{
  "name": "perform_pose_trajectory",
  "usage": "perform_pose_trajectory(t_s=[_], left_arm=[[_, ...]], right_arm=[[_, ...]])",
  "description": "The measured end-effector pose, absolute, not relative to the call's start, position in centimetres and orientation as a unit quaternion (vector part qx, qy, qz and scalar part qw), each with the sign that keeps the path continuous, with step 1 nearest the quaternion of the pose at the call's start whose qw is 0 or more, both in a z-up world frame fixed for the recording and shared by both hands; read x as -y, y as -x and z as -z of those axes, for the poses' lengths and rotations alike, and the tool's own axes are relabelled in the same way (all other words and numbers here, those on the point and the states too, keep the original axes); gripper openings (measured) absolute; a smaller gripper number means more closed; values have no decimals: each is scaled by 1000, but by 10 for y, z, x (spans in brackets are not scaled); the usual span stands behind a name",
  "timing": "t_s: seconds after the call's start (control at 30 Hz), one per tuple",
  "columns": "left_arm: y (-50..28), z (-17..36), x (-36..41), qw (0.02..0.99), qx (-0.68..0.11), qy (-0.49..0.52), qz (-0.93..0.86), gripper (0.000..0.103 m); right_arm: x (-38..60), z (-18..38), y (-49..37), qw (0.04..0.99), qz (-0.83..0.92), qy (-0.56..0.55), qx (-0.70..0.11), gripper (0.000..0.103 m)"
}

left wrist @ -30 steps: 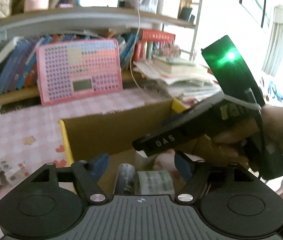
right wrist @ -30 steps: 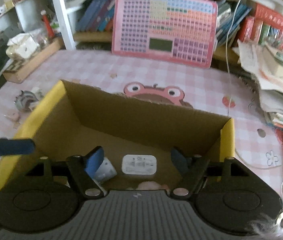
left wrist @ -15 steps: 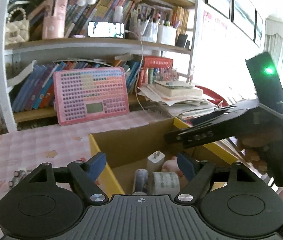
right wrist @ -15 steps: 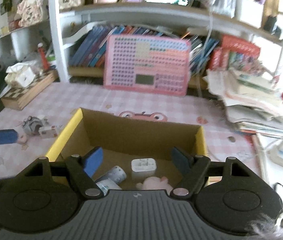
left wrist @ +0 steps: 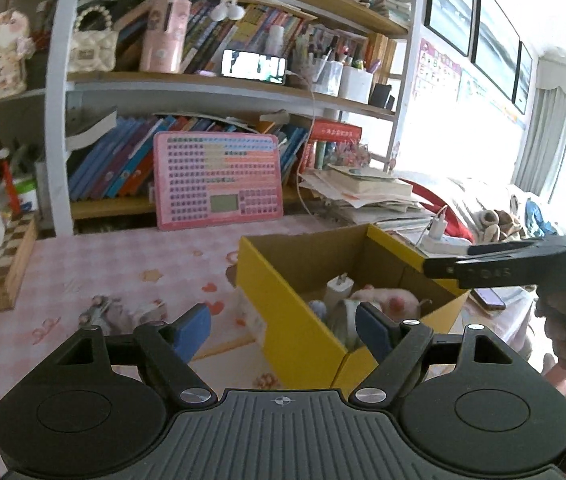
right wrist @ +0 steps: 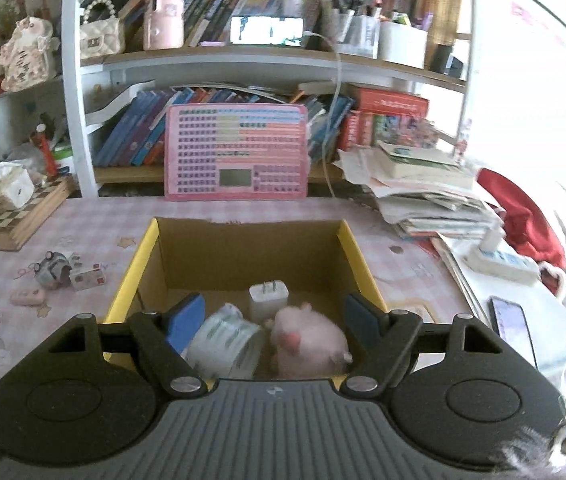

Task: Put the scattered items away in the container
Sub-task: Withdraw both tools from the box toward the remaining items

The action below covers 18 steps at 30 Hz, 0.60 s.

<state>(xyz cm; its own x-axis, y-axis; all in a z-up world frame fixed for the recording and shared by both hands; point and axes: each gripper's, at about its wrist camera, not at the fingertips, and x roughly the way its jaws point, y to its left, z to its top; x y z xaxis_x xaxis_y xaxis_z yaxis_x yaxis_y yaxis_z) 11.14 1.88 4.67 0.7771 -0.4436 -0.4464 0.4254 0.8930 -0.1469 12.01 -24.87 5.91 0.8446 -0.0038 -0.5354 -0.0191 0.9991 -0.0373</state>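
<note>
While the pink-checked bench [right wrist: 95, 216] stretched out beneath them, both claws tilted downward toward the yellow cardboard box [right wrist: 357, 256] standing on it. The right claw [right wrist: 273, 318] hung over the box's near edge, its blue pads spread with nothing between them; the left claw [left wrist: 283, 326] sat by the box's near left corner, jaws likewise wide and empty. In the left view the right claw's black body reached in level from the right edge, a hand [left wrist: 559, 312] wrapped round its grip. Inside the box lay a roll of tape [right wrist: 225, 342], a pink plush toy [right wrist: 309, 340] and a white charger plug [right wrist: 269, 294]. Small scattered items [right wrist: 63, 270] remained on the bench, left of the box.
</note>
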Motion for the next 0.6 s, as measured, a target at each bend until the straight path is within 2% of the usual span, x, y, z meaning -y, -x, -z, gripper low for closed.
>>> perform_pose_trajectory(t_s=[0.6], left_arm=[[-74, -29, -87, 934, -273, 5, 229, 82]], right_arm=[[177, -28, -52, 950, 20, 13, -312, 79]])
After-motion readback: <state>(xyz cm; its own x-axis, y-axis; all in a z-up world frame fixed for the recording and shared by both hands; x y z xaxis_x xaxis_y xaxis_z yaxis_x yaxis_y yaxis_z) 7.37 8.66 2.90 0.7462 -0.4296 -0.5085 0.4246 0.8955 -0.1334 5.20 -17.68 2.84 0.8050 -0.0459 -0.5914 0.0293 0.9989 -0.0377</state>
